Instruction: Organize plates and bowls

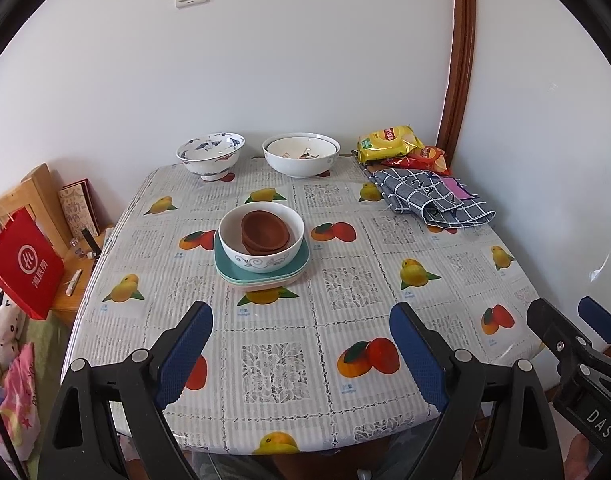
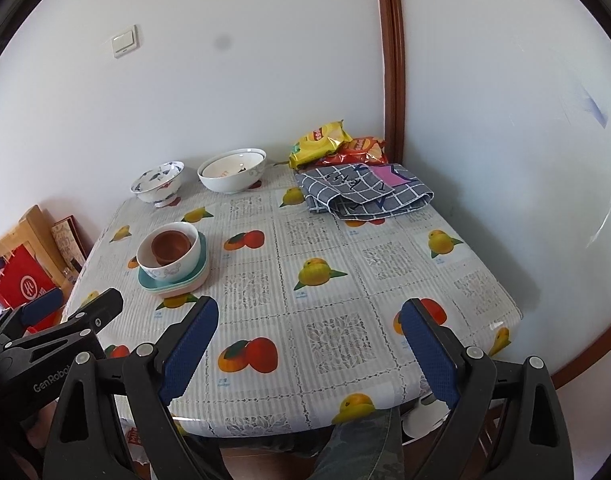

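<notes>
A stack of teal and pale square plates point(image 1: 225, 270) point(image 2: 203, 264) lies mid-table. On it stands a white patterned bowl point(image 1: 261, 258) point(image 2: 171, 270) holding small brown bowls point(image 1: 265, 232) point(image 2: 171, 245). At the far edge stand a blue-and-white footed bowl point(image 1: 211, 156) point(image 2: 158, 182) and a pair of nested white bowls point(image 1: 301, 156) point(image 2: 231, 176). My left gripper point(image 1: 301, 320) hovers open over the near table edge, nothing between its blue pads. My right gripper point(image 2: 309, 316) is open and empty too, to the right of the left one point(image 2: 77, 308).
The table point(image 1: 345, 300) wears a fruit-print cloth and sits in a wall corner. Snack bags point(image 1: 401, 148) and a folded checked cloth point(image 1: 433, 196) lie at the far right. A red bag point(image 1: 23, 264) and wooden furniture point(image 1: 41, 196) stand left of the table. A person's leg point(image 2: 357, 448) shows below.
</notes>
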A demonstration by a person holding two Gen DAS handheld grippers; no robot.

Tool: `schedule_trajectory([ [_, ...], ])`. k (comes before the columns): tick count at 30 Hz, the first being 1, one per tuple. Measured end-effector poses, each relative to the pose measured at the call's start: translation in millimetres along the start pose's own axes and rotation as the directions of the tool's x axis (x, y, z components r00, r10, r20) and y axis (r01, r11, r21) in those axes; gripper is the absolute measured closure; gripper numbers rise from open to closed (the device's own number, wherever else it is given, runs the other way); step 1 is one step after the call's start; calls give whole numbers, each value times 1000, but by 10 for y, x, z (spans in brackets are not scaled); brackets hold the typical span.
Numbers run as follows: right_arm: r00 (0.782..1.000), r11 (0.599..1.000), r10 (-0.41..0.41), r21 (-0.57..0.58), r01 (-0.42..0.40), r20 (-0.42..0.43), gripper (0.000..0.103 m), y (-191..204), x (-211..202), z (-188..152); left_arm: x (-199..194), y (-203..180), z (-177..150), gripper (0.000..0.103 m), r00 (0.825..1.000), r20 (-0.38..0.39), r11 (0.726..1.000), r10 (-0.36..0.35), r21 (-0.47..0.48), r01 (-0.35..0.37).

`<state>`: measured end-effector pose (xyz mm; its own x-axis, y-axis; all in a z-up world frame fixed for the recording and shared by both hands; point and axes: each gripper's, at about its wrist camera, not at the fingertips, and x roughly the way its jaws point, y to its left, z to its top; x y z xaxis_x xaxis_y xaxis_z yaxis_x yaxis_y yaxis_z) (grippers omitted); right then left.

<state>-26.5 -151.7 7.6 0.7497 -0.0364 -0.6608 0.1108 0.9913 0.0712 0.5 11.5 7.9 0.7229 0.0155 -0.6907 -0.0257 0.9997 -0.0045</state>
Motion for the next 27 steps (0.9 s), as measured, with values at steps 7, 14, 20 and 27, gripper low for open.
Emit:
schedule_trajectory([
  [7,1000,1000,-1,-8,1,1,11,33,-4,-7,-16,27,-5,13,1000,6,1000,6,-10,-6],
  [14,1000,1000,-3,-13,3,4,11,57,-7,-11,-17,31,-2,13,1000,6,1000,3,-10,-3],
  [20,1000,1000,-2,-11,2,5,11,58,-9,-13,-19,27,-8,13,1000,7,1000,3,-12,-3],
  [27,1000,1000,-2,-13,2,6,11,66,-9,-14,-19,19,-16,13,1000,7,1000,2,-12,-2],
])
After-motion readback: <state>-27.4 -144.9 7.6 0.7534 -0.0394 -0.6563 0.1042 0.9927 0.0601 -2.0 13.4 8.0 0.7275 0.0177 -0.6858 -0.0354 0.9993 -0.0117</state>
